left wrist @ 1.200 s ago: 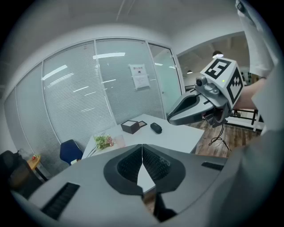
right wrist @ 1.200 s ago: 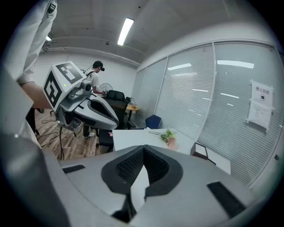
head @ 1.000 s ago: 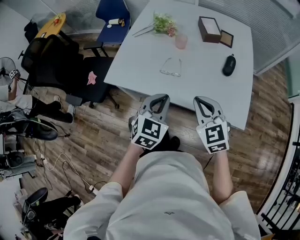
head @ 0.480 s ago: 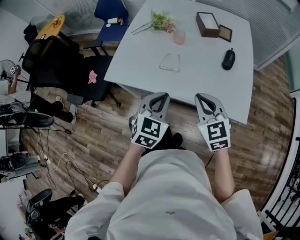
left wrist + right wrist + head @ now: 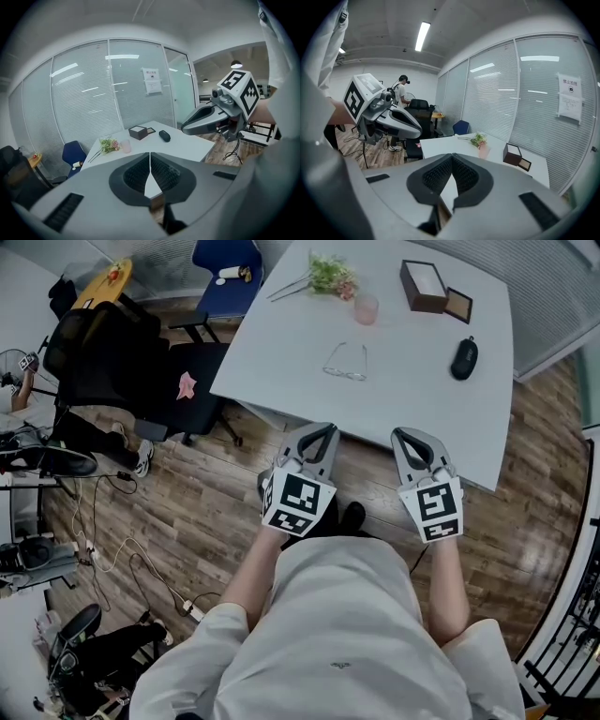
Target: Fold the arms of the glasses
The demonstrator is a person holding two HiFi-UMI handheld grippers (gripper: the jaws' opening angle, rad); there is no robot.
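Observation:
A pair of clear-framed glasses lies near the middle of the white table in the head view, arms spread open toward the far side. My left gripper and right gripper hover side by side short of the table's near edge, well away from the glasses. Both are shut with nothing between the jaws. In the left gripper view the tips meet, and the right gripper shows at the right. In the right gripper view the tips also meet. The glasses are hidden behind the jaws in both gripper views.
On the table's far part stand a flower sprig, a pink cup, a brown box with its lid, and a black mouse. Black office chairs and a blue chair stand left of the table. Cables lie on the wooden floor.
The view has shifted slightly, so the table and glasses sit a little higher and to the right in the picture. Both grippers stay shut and in the same place.

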